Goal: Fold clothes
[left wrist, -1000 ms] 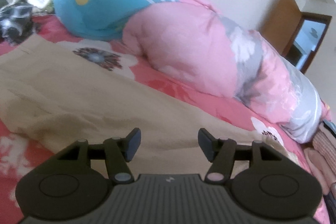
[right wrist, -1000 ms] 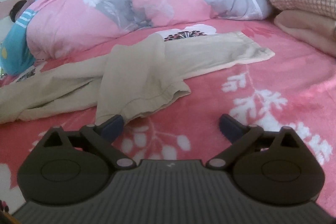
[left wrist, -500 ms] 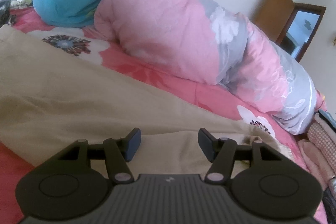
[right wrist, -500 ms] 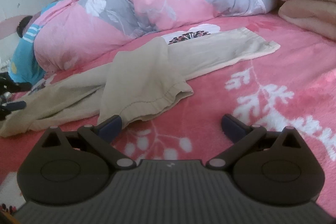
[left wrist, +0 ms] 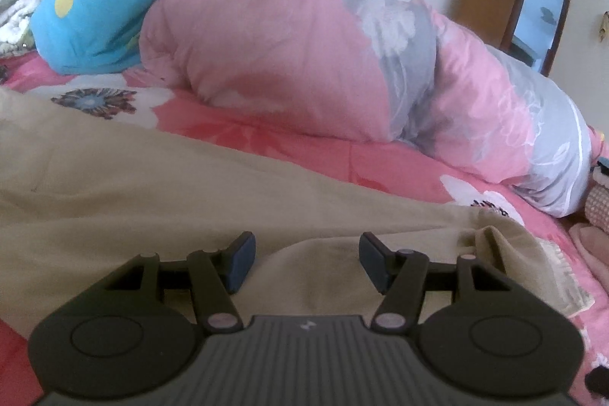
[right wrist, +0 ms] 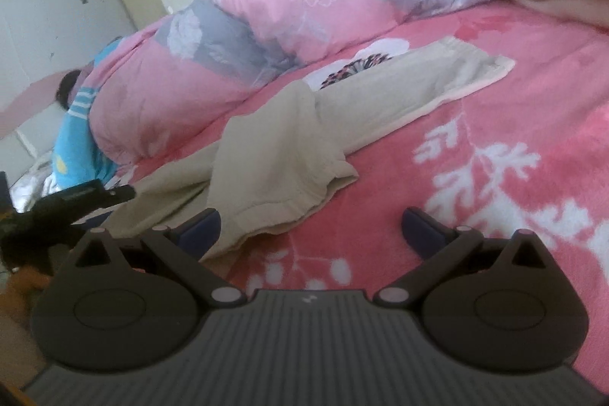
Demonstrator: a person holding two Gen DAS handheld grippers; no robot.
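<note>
My landmark is the beige soft-cotton trousers [right wrist: 304, 139], lying lengthwise across the pink floral bedspread [right wrist: 495, 124], one leg flopped over. My left gripper [left wrist: 304, 261], jaws apart and empty, hovers over their wide end; my right gripper [right wrist: 310, 229], also apart, faces the flopped hem, nearer.

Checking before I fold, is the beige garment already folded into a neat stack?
No, the beige garment lies spread across the pink bedspread, one part flopped loosely over the rest.
</note>
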